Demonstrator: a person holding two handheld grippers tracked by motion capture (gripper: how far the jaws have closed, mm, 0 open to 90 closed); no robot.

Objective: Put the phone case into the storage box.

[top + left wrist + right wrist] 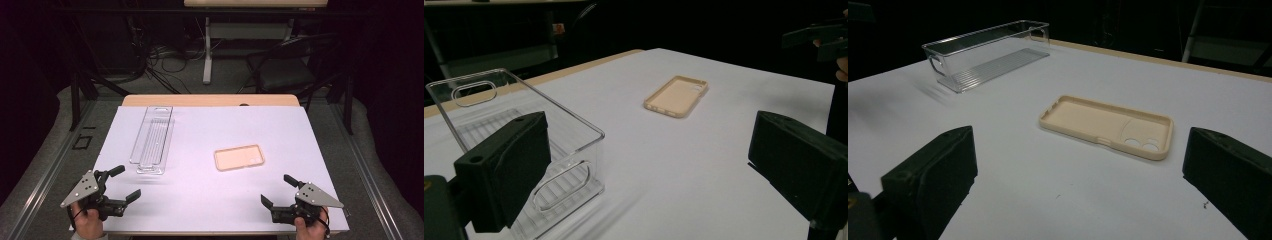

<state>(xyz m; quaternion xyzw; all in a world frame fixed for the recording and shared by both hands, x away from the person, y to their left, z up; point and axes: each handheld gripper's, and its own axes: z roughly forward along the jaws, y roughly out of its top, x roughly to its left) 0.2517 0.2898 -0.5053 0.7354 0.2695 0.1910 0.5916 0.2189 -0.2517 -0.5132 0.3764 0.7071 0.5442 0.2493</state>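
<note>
Lying flat on the desk [200, 200], the phone case [239, 157] sits at about eleven o'clock from the right tool [280, 190] and two o'clock from the left tool [125, 182]; both tools gape empty. A clear bin [152, 140] stands at twelve o'clock from the left tool.

The high view looks forward and down over the whole table [210, 200]. Both gripper views sit low near its front corners, sharing the phone case [676, 95] and clear bin [985, 47].
</note>
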